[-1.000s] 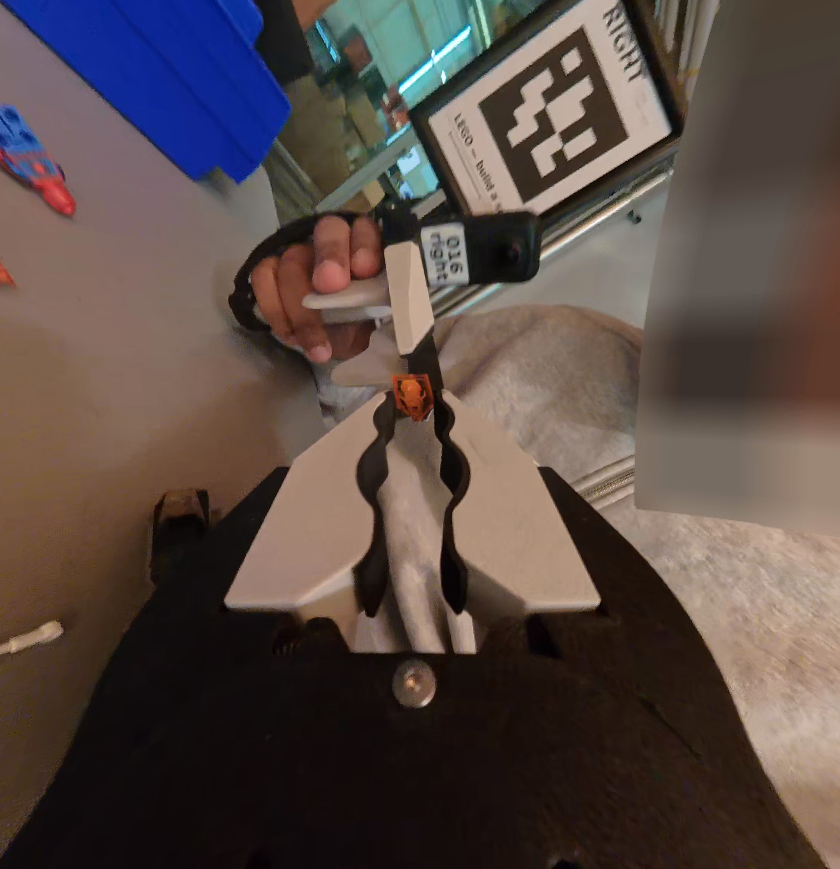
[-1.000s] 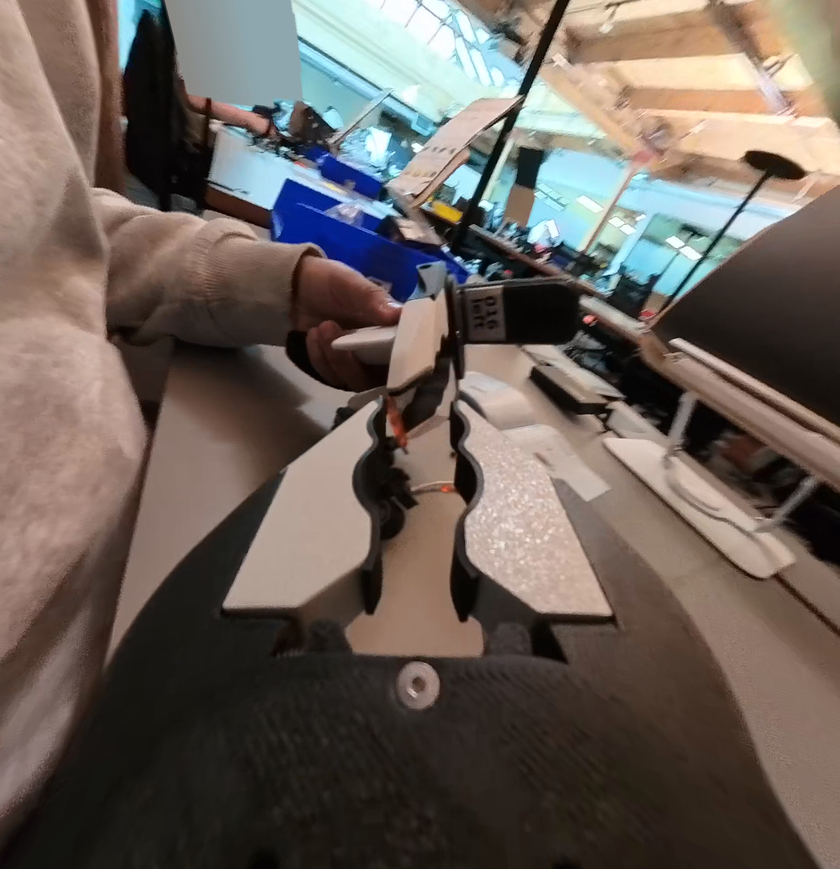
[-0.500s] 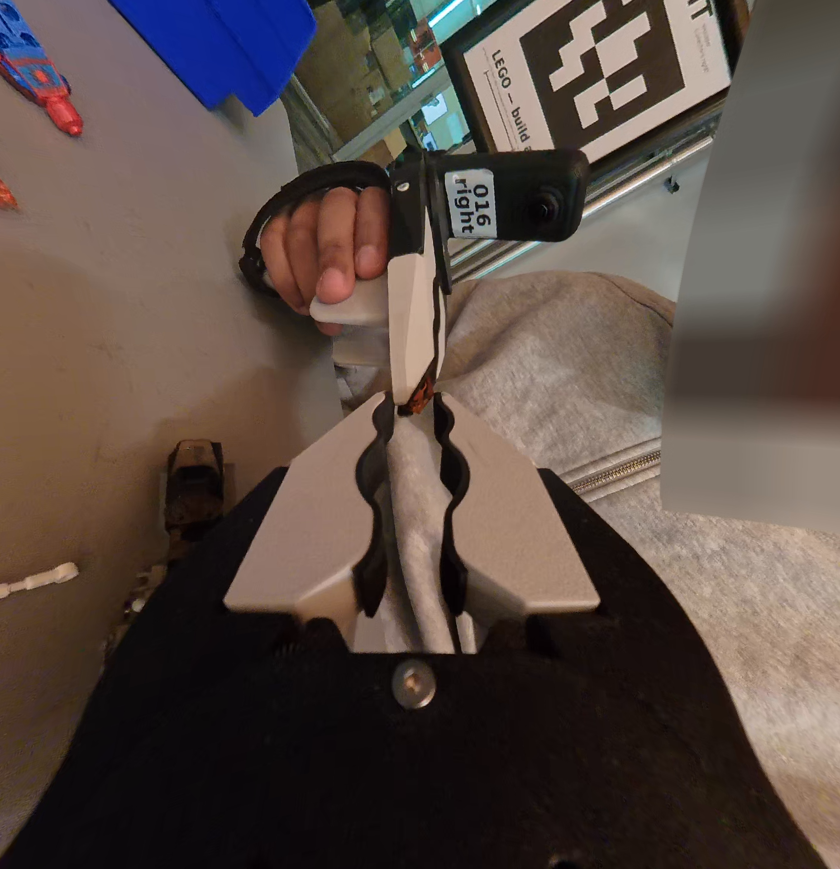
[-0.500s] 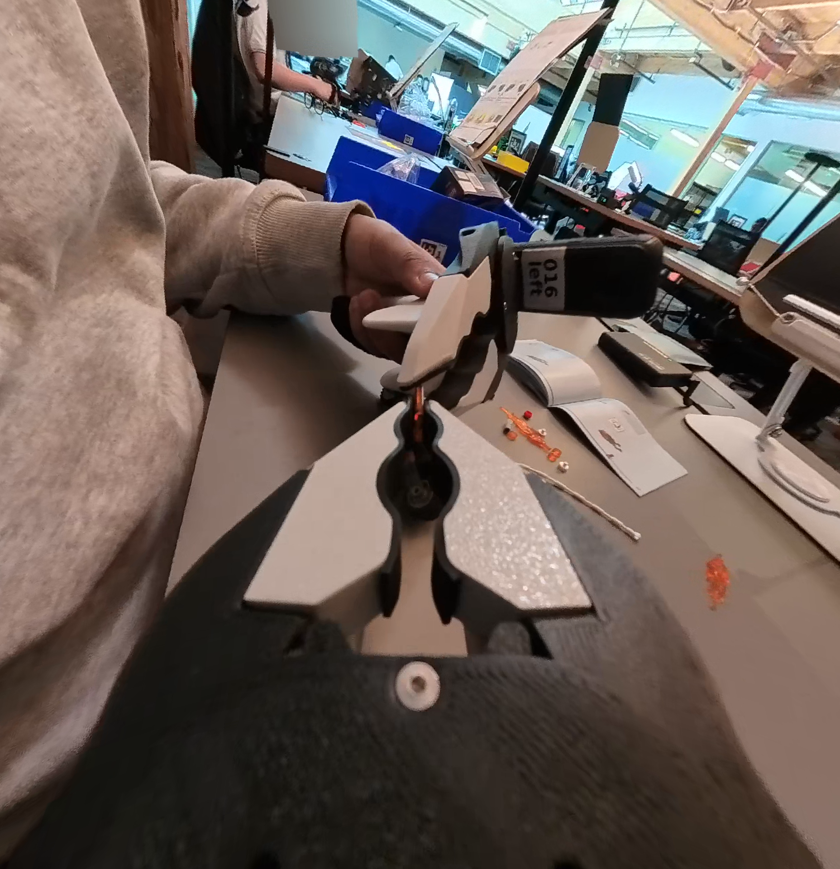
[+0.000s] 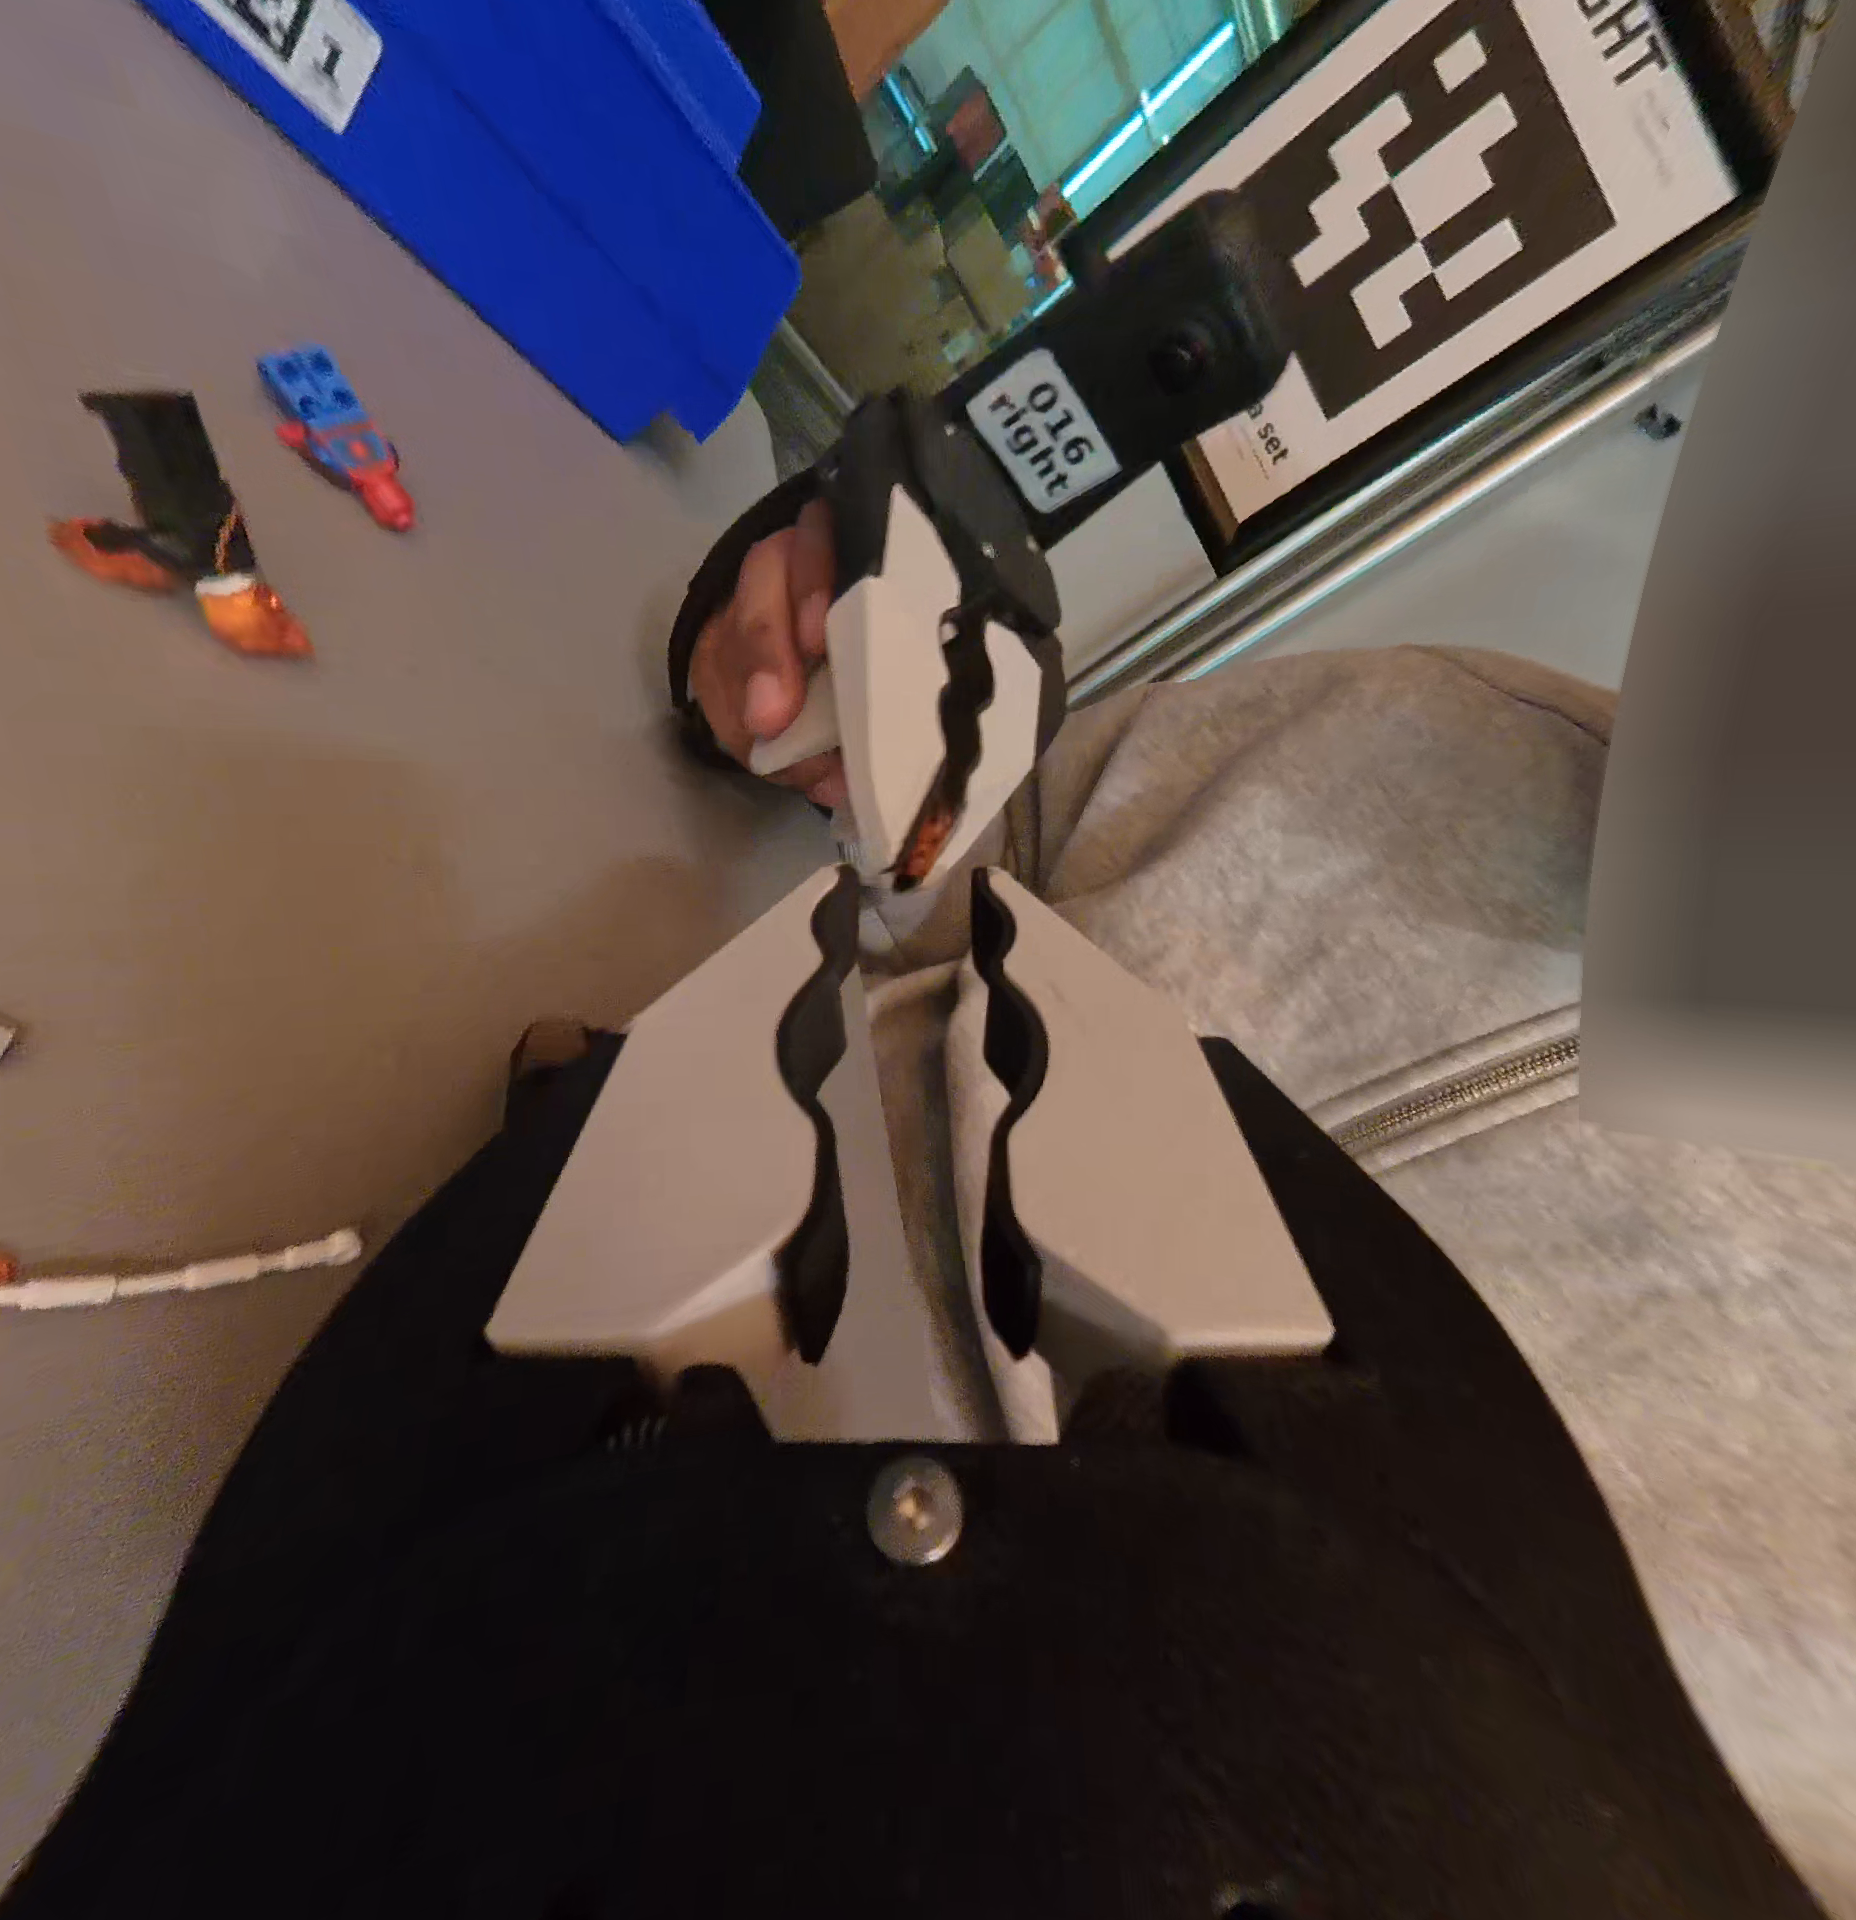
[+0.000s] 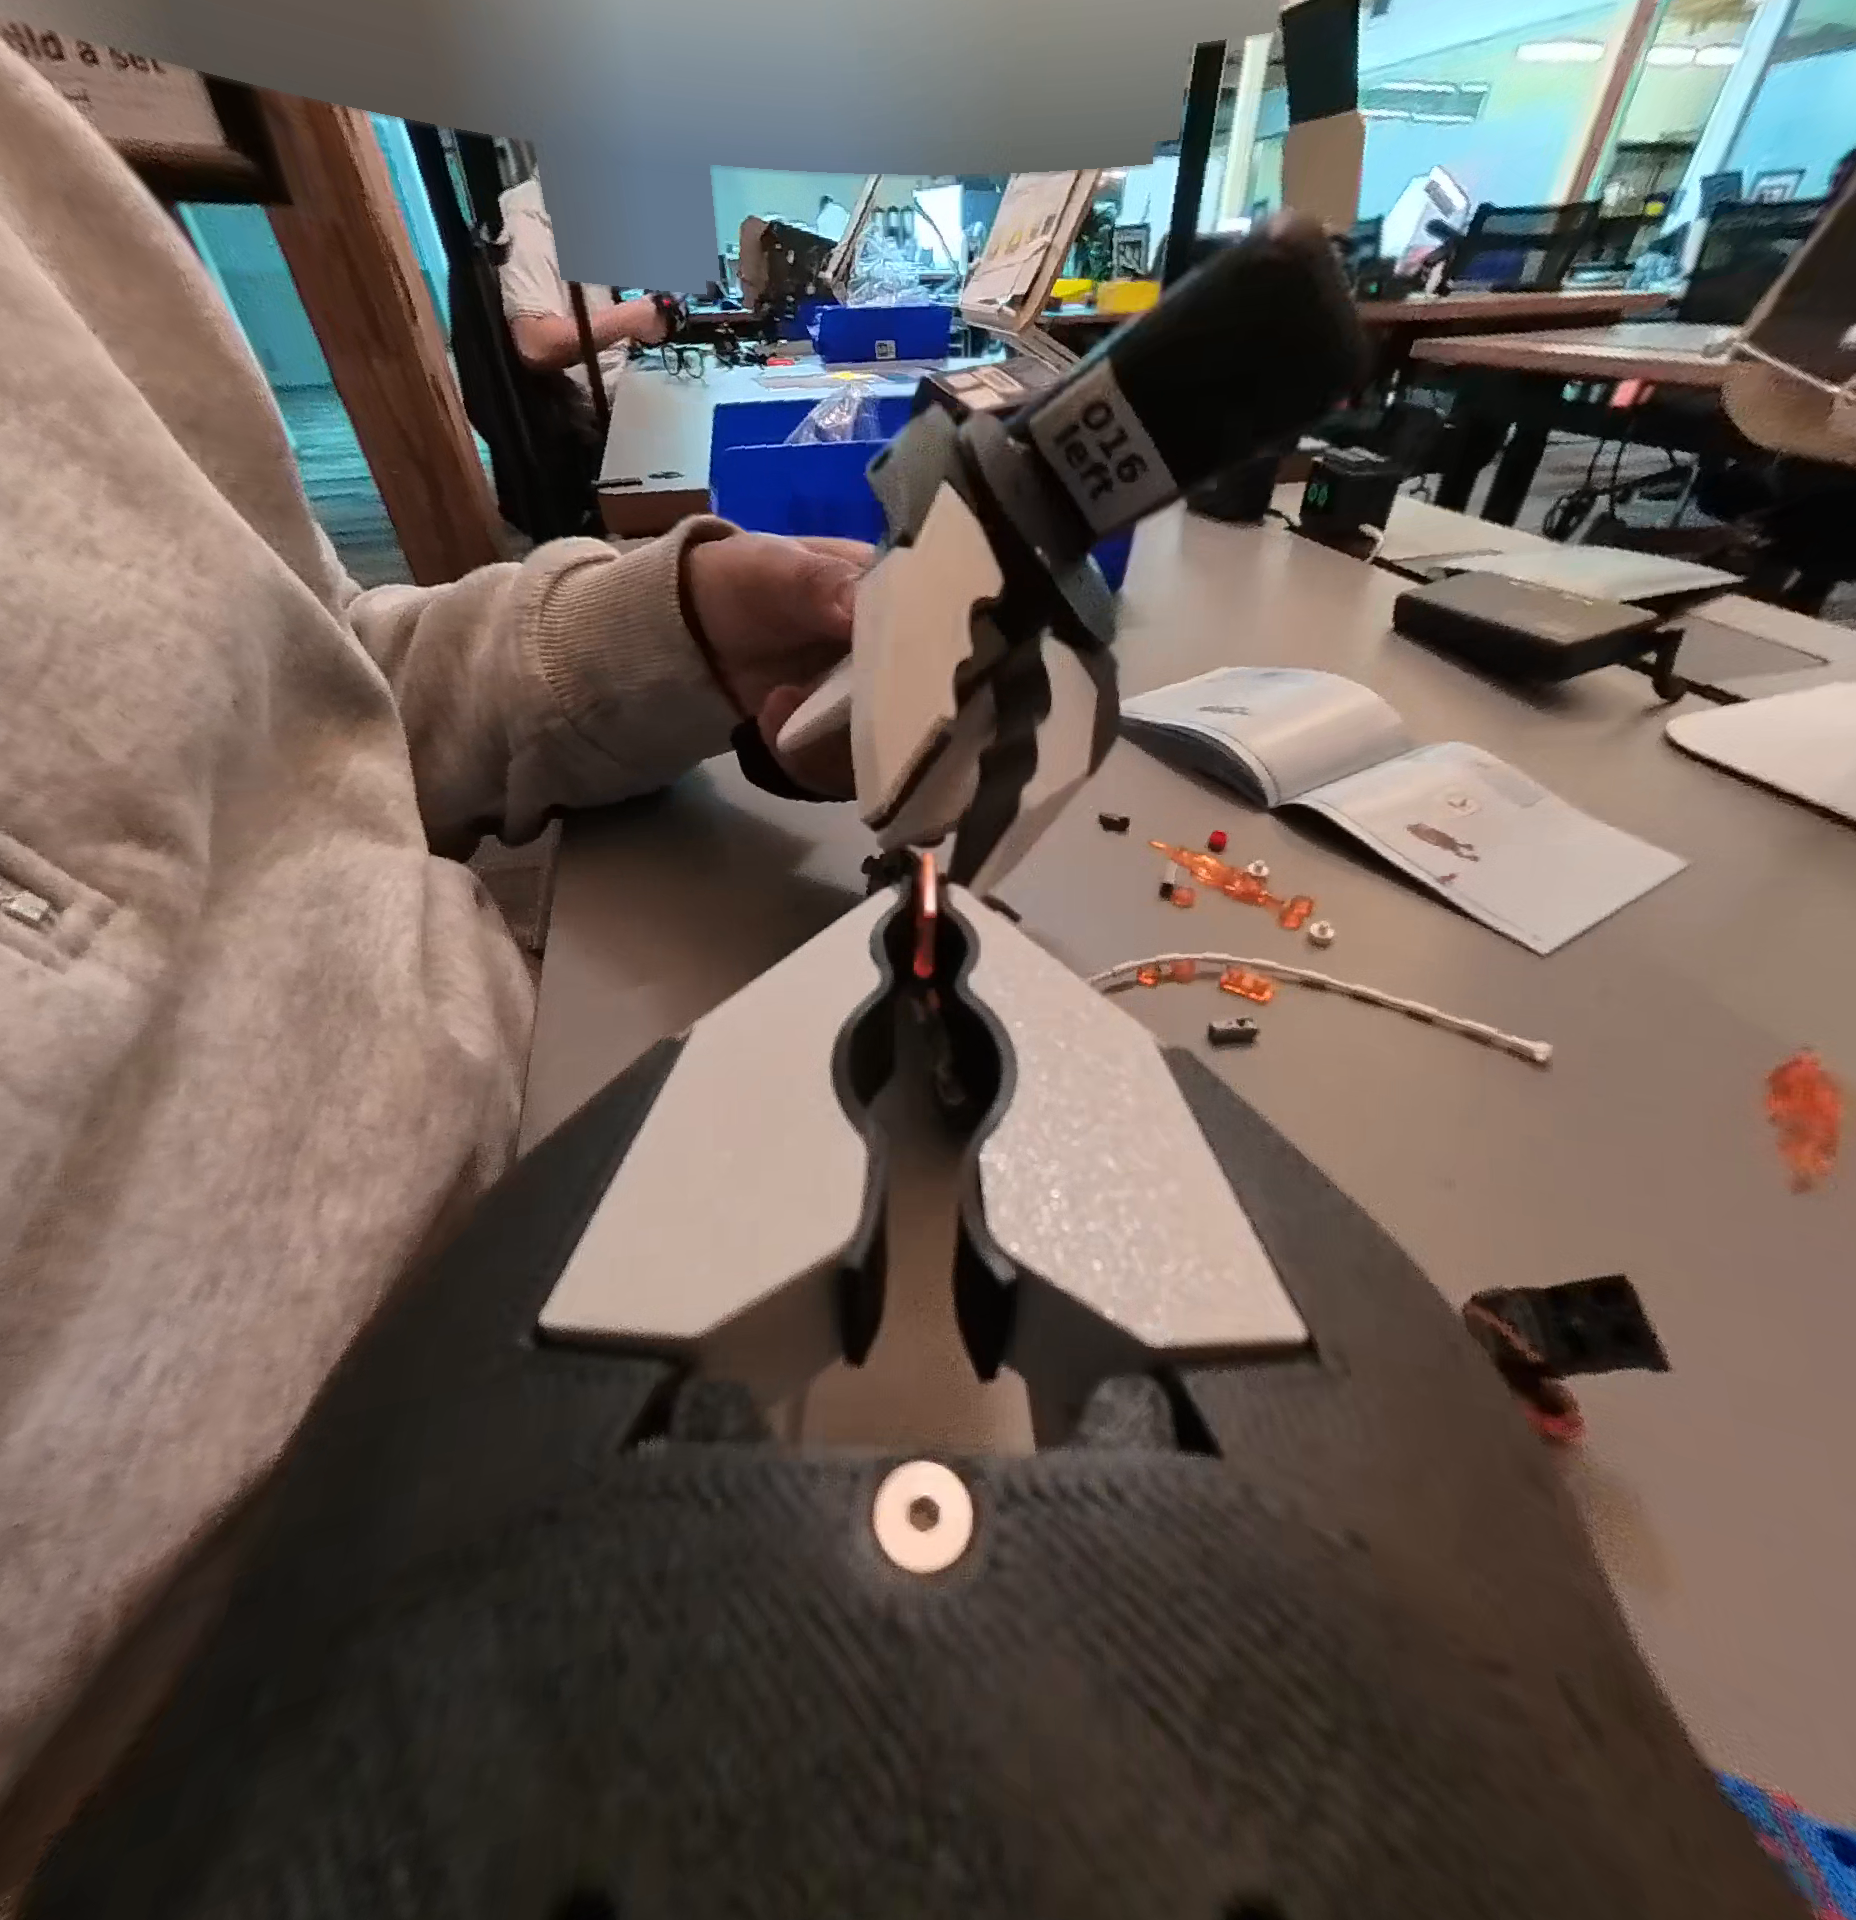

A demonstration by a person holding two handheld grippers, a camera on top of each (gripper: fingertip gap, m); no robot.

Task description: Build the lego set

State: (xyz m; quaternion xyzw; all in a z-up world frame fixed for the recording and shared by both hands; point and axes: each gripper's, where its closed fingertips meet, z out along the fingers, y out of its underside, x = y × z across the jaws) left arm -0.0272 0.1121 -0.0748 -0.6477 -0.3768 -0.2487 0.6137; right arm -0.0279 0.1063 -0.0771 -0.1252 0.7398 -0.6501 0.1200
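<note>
R gripper [image 6: 926,914] tips pinched on thin orange piece [image 6: 925,925], held upright above grey table [image 6: 1371,1122]. L gripper [image 6: 939,831] just beyond it, tips spread, pointing down at the piece. Open booklet [image 6: 1402,800] far right; loose orange bits [image 6: 1230,883] and white cord [image 6: 1350,997] between. Black part [image 6: 1563,1335] near right.

Grippers nose to nose — loose pieces [image 6: 1230,883] clutter table [image 6: 1423,1091].

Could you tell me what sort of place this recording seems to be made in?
Probably a shared open-plan workshop or lab: long grey tables run back in rows, blue storage bins stand on them, and an open instruction booklet lies beside loose orange pieces.
</note>
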